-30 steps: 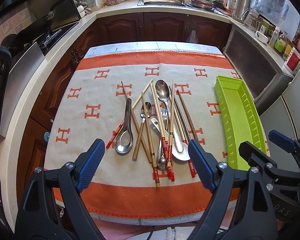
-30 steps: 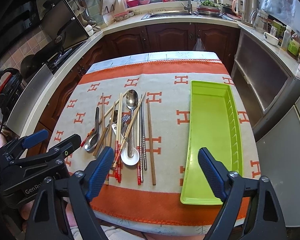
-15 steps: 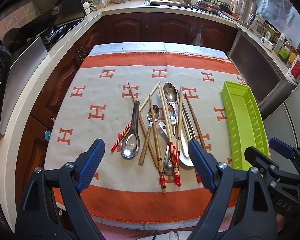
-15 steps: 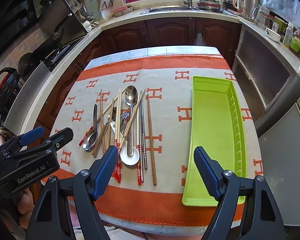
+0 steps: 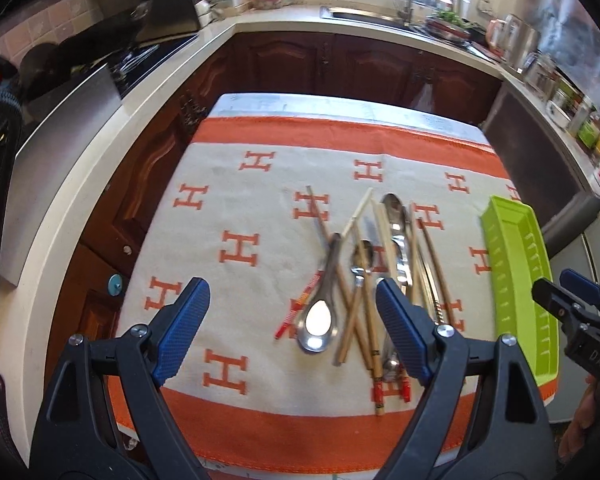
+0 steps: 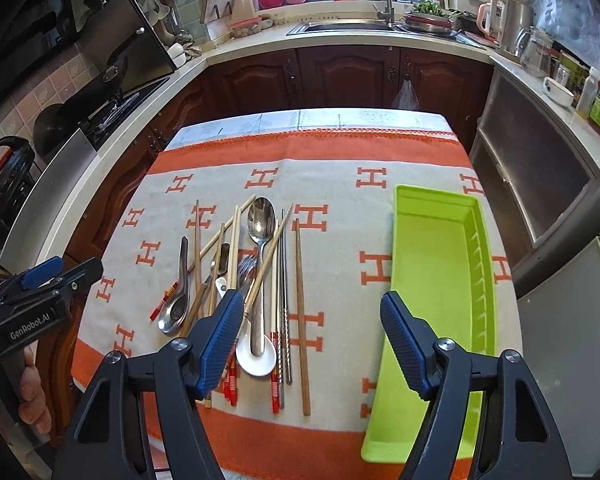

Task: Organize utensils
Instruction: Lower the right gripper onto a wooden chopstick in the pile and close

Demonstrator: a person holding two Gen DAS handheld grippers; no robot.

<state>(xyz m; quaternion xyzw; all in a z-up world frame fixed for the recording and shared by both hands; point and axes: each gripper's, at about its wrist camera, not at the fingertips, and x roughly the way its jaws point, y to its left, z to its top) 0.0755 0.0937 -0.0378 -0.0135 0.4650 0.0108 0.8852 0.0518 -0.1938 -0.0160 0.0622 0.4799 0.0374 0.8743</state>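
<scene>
Here both claws stand wide apart, holding nothing: left gripper [image 5: 292, 326] above the near cloth, right gripper [image 6: 312, 340] between the pile and the tray. Utensils [image 6: 252, 280] lie heaped mid-tablecloth [image 6: 340, 152]: wooden chopsticks [image 6: 302, 312], a big steel spoon [image 6: 260, 224], a white spoon [image 6: 256, 356], a fork partly buried. Green tray [image 6: 432, 248] sits to their right, well apart, with nothing in it.

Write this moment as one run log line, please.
phase: approach | left gripper: open | right gripper: open | utensils: piled on cloth | tray: empty
</scene>
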